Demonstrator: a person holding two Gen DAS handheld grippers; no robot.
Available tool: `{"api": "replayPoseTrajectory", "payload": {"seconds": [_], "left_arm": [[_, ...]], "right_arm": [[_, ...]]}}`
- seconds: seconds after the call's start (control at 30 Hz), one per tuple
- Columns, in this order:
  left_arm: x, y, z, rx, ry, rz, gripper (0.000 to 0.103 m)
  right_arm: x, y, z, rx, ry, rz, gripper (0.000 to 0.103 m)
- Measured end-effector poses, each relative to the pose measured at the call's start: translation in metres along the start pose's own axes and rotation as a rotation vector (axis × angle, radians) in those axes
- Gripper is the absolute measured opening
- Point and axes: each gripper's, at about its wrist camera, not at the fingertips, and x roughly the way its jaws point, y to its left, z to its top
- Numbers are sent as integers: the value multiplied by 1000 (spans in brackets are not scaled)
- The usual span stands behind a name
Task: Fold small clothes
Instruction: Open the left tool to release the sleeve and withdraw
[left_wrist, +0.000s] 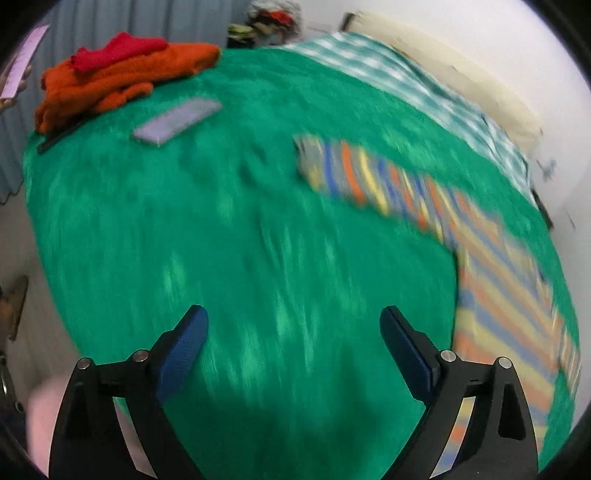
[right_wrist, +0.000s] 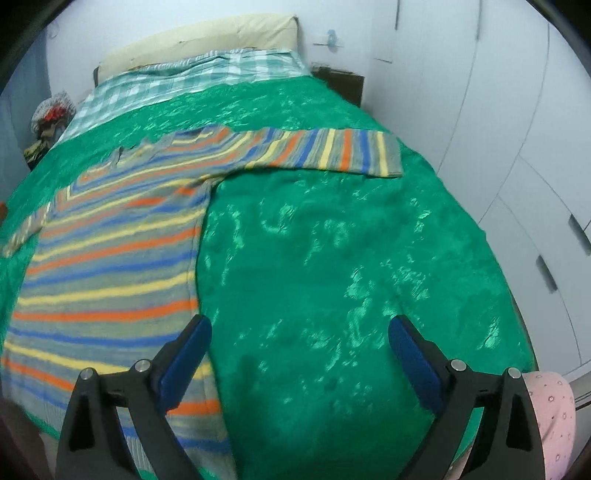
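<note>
One striped sweater (right_wrist: 110, 258); one orange garment (left_wrist: 122, 81); one red garment (left_wrist: 118, 50); one phone (left_wrist: 177, 120); one pillow (right_wrist: 207, 37).

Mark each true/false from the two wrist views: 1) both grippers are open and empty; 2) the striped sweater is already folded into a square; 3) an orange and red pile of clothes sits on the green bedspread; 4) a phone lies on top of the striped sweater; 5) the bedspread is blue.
1) True. The left gripper and right gripper both stand wide open, holding nothing.
2) False. The striped sweater lies spread flat, one sleeve stretched out sideways.
3) True. The orange and red pile sits at the bedspread's far corner.
4) False. The phone lies on the bedspread, apart from the sweater.
5) False. The bedspread is green.
</note>
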Motion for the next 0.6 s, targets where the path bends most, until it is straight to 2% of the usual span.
{"api": "replayPoseTrajectory", "payload": {"seconds": [0.07,0.13,0.17,0.37,0.6], "left_arm": [[6,-5,-22,38,24,37,95],[8,-18,-22,115,11,82,98],[11,-22,-21,146,12,76,100],[28,-32,-27,244,28,163,103],[26,-36,-34,241,31,165,103]], "right_arm": [[-2,1,0,-5,-14,0,95],[-4,2,-2,-5,-20,1,95],[-3,1,-3,-3,-16,0,95],[4,-8,-10,64,20,14,95],[-3,-17,-12,104,10,18,95]]}}
